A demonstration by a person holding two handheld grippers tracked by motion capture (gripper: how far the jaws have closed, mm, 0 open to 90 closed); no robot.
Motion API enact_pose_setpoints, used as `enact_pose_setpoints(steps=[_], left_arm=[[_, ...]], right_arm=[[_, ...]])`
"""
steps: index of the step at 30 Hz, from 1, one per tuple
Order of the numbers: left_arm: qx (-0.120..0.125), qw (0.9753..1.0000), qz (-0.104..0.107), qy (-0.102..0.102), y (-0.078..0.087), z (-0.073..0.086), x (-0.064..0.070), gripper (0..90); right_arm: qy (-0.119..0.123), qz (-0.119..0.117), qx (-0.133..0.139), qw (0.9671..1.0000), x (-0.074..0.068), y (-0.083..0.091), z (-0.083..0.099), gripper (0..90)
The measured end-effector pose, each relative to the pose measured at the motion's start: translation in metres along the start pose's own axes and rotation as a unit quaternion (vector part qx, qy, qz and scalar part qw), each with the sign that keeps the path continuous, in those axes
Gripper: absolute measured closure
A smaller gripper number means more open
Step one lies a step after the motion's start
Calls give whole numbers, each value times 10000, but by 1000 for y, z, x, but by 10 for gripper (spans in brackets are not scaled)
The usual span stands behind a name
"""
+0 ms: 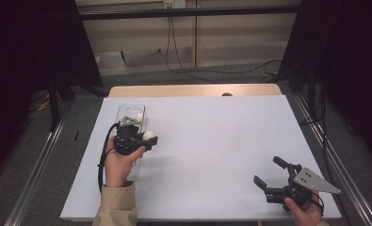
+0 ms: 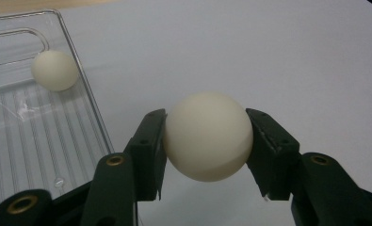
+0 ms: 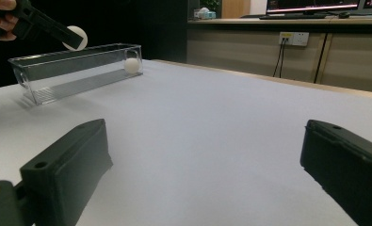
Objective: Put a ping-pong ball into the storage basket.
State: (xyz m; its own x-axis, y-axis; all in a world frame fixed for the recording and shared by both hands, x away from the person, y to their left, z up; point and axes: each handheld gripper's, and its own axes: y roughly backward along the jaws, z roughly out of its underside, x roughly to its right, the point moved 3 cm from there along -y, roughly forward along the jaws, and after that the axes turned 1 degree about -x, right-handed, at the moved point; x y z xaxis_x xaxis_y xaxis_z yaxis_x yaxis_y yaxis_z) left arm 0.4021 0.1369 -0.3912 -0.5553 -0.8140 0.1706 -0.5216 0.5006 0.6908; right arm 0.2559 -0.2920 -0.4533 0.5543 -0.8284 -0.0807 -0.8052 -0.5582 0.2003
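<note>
My left gripper (image 1: pixel 148 138) is shut on a white ball (image 2: pixel 208 136), held above the table just right of a clear plastic box (image 1: pixel 122 113). The same ball (image 1: pixel 149 135) shows in the high view and, farther off, the ball (image 3: pixel 75 37) hangs above the box (image 3: pixel 70 70) in the right gripper view. A second white ball (image 2: pixel 55 70) lies inside the box at its far end, also seen as ball (image 1: pixel 139 116) and ball (image 3: pixel 132 65). My right gripper (image 1: pixel 270 172) stands open near the table's front right, nothing between its jaws.
A white sheet (image 1: pixel 212 141) covers the table, with a wooden edge (image 1: pixel 193 89) at the back. Dark curtains stand at both sides, and cables run on the floor behind. A metal rail (image 1: pixel 329 150) runs along the right side.
</note>
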Motion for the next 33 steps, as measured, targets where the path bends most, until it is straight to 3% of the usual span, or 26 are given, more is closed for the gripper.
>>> enact_pose_setpoints(steps=[33], left_arm=[[96,9998,-185,76,13,4,-13,511]], right_arm=[[13,-2,19,10000,-2,3,-1,15]])
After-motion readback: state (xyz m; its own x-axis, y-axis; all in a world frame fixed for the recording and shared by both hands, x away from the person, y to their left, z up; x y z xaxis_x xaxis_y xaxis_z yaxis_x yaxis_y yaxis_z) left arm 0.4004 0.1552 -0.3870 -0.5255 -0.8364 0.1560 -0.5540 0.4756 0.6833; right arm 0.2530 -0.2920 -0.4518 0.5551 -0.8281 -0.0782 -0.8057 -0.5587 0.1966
